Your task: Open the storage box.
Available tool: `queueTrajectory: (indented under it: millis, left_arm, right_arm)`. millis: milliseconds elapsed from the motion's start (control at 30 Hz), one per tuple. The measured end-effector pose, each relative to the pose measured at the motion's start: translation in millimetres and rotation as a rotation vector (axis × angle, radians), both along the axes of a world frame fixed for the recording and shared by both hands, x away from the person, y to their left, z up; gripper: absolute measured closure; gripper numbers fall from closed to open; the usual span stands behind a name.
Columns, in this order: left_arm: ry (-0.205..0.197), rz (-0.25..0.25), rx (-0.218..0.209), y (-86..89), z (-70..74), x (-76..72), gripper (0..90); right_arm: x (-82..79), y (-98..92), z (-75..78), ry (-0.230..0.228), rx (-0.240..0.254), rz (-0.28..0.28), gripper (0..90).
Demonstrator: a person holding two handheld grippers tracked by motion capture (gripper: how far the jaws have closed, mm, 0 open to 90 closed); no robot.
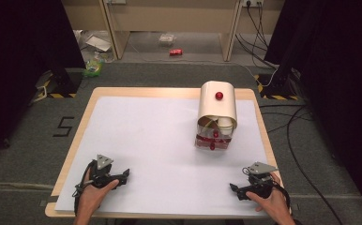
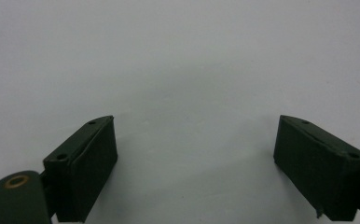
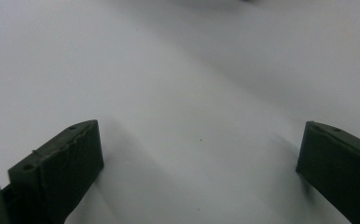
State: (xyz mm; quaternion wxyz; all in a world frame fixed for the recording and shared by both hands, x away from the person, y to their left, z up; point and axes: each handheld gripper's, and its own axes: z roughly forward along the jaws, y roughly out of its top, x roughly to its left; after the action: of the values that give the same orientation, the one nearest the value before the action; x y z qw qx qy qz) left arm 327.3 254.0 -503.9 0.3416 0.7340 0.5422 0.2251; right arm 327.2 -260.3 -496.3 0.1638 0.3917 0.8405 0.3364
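Beyond my table (image 1: 78, 136) with its white sheet (image 1: 141, 140), I see a grey carpet marked with a black "5" (image 1: 63, 126). A red can (image 1: 176, 52) lies on the floor under the pale wooden furniture (image 1: 169, 18), near a clear plastic packet (image 1: 167, 39) and a green wrapper (image 1: 94, 66). Black cables (image 1: 294, 126) trail along my right side, past yellow-black hazard tape (image 1: 275, 97).

Left tongs (image 1: 123, 176) and right tongs (image 1: 236, 189) gape wide, hand-held, well apart.
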Motion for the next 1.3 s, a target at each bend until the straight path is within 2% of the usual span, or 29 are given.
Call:
queueTrajectory:
  millis: [67, 133, 167, 233, 300, 367, 500, 667, 767, 833, 900, 1033, 1300]
  left_arm:
    - [0.000, 0.000, 0.000, 0.0, 0.0, 0.0, 12.3]
    - [0.000, -0.001, 0.001, 0.0, 0.0, 0.0, 12.3]
    - [0.000, -0.001, 0.001, 0.0, 0.0, 0.0, 12.3]
    - [0.000, 0.000, 0.000, 0.0, 0.0, 0.0, 12.3]
    - [0.000, 0.000, 0.000, 0.0, 0.0, 0.0, 12.4]
    - [0.000, 0.000, 0.000, 0.0, 0.0, 0.0, 12.3]
    - [0.000, 0.000, 0.000, 0.0, 0.0, 0.1, 12.3]
    - [0.000, 0.000, 0.001, 0.0, 0.0, 0.1, 12.3]
    - [0.001, 0.000, 0.001, 0.0, 0.0, 0.0, 12.3]
    - [0.000, 0.000, 0.000, 0.0, 0.0, 0.1, 12.3]
    - [0.000, 0.000, 0.000, 0.0, 0.0, 0.1, 12.3]
    - [0.001, 0.000, 0.000, 0.0, 0.0, 0.1, 12.3]
    - [0.000, 0.000, 0.000, 0.0, -0.1, 0.0, 12.3]
  right_arm:
    - [-0.1, -0.1, 0.2, 0.001, 0.001, 0.001, 1.0]
    - [-0.6, 0.1, 0.7, -0.008, 0.006, 0.009, 7.7]
    - [-0.6, 0.1, 0.7, -0.008, 0.006, 0.009, 7.7]
    - [-1.5, 0.5, 2.8, -0.032, 0.028, 0.046, 23.6]
    - [-2.3, 3.0, 3.7, -0.046, 0.016, 0.055, 15.2]
    - [-2.6, 5.0, 4.5, -0.053, 0.027, 0.068, 20.3]
    - [-3.4, 8.3, 8.9, -0.078, 0.046, 0.079, 19.0]
    - [-4.1, 13.3, 13.9, -0.117, 0.064, 0.097, 23.3]
    - [-2.7, 23.8, 18.2, -0.161, 0.087, 0.129, 25.2]
    - [-2.6, 25.9, 19.1, -0.170, 0.087, 0.140, 25.2]
    - [-2.9, 35.0, 23.9, -0.217, 0.093, 0.169, 26.0]
    - [-0.1, 45.2, 27.3, -0.244, 0.112, 0.192, 27.2]
    - [6.3, 59.2, 32.8, -0.293, 0.115, 0.203, 29.8]
